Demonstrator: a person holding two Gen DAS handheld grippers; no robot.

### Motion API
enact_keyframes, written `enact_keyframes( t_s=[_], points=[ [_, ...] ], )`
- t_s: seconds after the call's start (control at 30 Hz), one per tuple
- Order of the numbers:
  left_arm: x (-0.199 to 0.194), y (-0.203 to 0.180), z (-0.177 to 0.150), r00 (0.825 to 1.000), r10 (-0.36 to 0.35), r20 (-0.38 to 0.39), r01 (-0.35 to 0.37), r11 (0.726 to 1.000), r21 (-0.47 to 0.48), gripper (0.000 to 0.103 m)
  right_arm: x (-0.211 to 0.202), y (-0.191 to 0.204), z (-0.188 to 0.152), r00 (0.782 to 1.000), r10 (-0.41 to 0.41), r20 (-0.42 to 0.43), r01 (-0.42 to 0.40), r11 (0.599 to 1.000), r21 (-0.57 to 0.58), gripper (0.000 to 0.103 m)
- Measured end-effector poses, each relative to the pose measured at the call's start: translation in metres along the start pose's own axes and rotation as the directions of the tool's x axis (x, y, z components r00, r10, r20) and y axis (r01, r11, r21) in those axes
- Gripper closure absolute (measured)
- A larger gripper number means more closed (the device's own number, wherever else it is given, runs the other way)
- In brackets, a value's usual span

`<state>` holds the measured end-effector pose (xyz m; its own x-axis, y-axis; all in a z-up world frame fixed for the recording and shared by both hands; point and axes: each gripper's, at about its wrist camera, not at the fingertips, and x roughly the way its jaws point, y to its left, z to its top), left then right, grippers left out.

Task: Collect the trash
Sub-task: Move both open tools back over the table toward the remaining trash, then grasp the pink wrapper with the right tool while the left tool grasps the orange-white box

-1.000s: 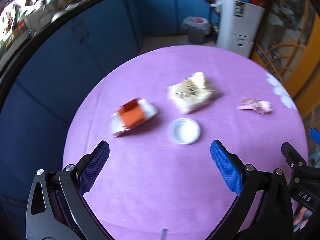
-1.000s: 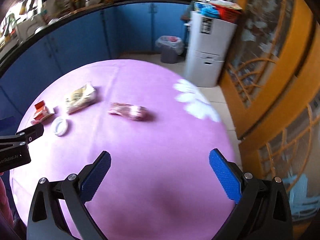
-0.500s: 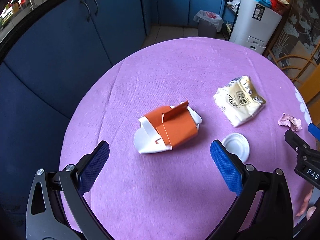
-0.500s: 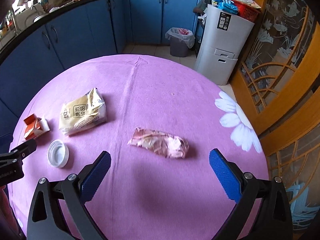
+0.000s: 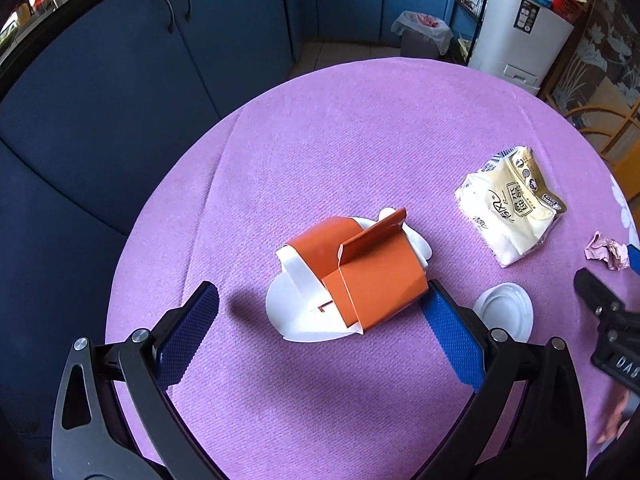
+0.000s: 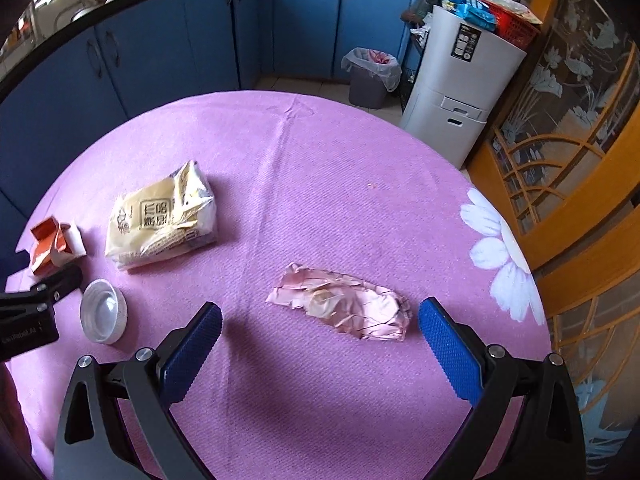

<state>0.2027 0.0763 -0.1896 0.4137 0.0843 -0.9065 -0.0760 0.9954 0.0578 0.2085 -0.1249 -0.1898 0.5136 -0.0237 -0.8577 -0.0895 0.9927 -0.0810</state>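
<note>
We find a home kitchen. Blue base cabinets (image 6: 168, 52) under a dark counter curve behind the round surface (image 6: 320, 184) with its purple cloth. A lined waste bin (image 6: 370, 76) and white drawer unit (image 6: 460, 84) stand beyond the surface; an orange glazed door (image 6: 580, 140) stands beside it.

Colours on the purple desk

The desk (image 6: 320, 184) cloth is plain purple with white flower prints at its edge; the folded carton (image 5: 360, 276) is orange and white, the packet (image 6: 160, 216) pale yellow, the crumpled wrapper (image 6: 344, 308) pink, the lid (image 6: 103, 312) white; both tongs (image 5: 318, 316) (image 6: 320, 336) black with blue pads.
</note>
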Motion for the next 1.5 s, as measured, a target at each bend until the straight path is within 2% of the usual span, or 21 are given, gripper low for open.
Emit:
enact_keyframes(
  t_s=[0.07, 0.1, 0.13, 0.17, 0.2, 0.23, 0.33, 0.9, 0.93, 1.0, 1.1, 1.23, 1.37, 1.47, 1.5],
  points=[
    [-0.002, 0.001, -0.001, 1.000, -0.004, 0.010, 0.004, 1.000, -0.010, 0.009, -0.003, 0.003, -0.002, 1.000, 0.007, 0.014, -0.007, 1.000, -0.013, 0.009],
    [-0.002, 0.001, -0.001, 1.000, -0.017, 0.012, 0.018, 1.000, -0.016, 0.021, -0.004, 0.005, -0.003, 1.000, 0.011, 0.017, -0.011, 1.000, -0.020, 0.016],
    [-0.004, 0.002, -0.002, 0.999, -0.036, 0.017, 0.037, 0.999, -0.026, 0.033, -0.005, 0.007, -0.004, 1.000, 0.011, 0.016, -0.011, 1.000, -0.029, 0.045],
    [-0.006, 0.001, -0.003, 0.999, -0.036, 0.018, 0.037, 0.999, -0.028, 0.042, -0.007, 0.008, -0.005, 0.999, 0.037, 0.022, -0.036, 0.999, -0.028, 0.068],
    [-0.009, 0.000, -0.004, 0.999, -0.034, 0.024, 0.035, 0.999, -0.023, 0.060, -0.008, 0.009, -0.006, 0.999, 0.043, 0.018, -0.043, 0.999, -0.031, 0.076],
    [-0.010, -0.004, -0.002, 0.999, -0.032, 0.026, 0.033, 0.999, -0.013, 0.070, -0.009, 0.011, -0.007, 0.999, 0.051, 0.017, -0.051, 0.998, -0.039, 0.085],
    [-0.016, -0.006, -0.002, 0.998, -0.042, 0.040, 0.042, 0.999, -0.005, 0.072, -0.018, 0.017, -0.010, 0.998, 0.033, 0.049, -0.029, 0.997, -0.078, 0.086],
    [-0.067, 0.020, -0.012, 0.989, -0.060, 0.131, 0.070, 0.995, -0.070, 0.075, -0.065, 0.008, -0.017, 0.988, 0.065, 0.140, -0.056, 0.996, -0.062, 0.087],
    [-0.070, 0.020, -0.012, 0.989, -0.063, 0.137, 0.073, 0.995, -0.069, 0.077, -0.068, 0.008, -0.018, 0.987, 0.065, 0.146, -0.057, 0.997, -0.061, 0.087],
    [-0.079, 0.020, -0.016, 0.987, -0.073, 0.145, 0.083, 0.995, -0.063, 0.089, -0.076, 0.007, -0.020, 0.985, 0.067, 0.159, -0.058, 0.997, -0.057, 0.087],
    [-0.090, 0.017, -0.018, 0.983, -0.079, 0.168, 0.090, 0.994, -0.056, 0.090, -0.084, 0.003, -0.024, 0.983, 0.067, 0.173, -0.059, 0.997, -0.049, 0.087],
    [-0.098, 0.015, -0.021, 0.978, -0.118, 0.171, 0.128, 0.991, -0.049, 0.098, -0.093, -0.005, -0.032, 0.980, 0.065, 0.186, -0.060, 0.998, -0.036, 0.087],
    [-0.100, 0.019, -0.027, 0.977, -0.123, 0.174, 0.131, 0.991, -0.036, 0.097, -0.095, -0.009, -0.039, 0.980, 0.078, 0.180, -0.076, 0.997, -0.020, 0.087],
    [-0.088, 0.021, -0.028, 0.984, -0.094, 0.150, 0.097, 0.995, -0.009, 0.094, -0.092, -0.010, -0.042, 0.981, 0.084, 0.175, -0.083, 0.996, -0.013, 0.087],
    [-0.083, 0.022, -0.027, 0.986, -0.090, 0.143, 0.090, 0.996, 0.005, 0.088, -0.090, -0.009, -0.042, 0.981, 0.086, 0.172, -0.085, 0.996, -0.013, 0.087]
  ],
)
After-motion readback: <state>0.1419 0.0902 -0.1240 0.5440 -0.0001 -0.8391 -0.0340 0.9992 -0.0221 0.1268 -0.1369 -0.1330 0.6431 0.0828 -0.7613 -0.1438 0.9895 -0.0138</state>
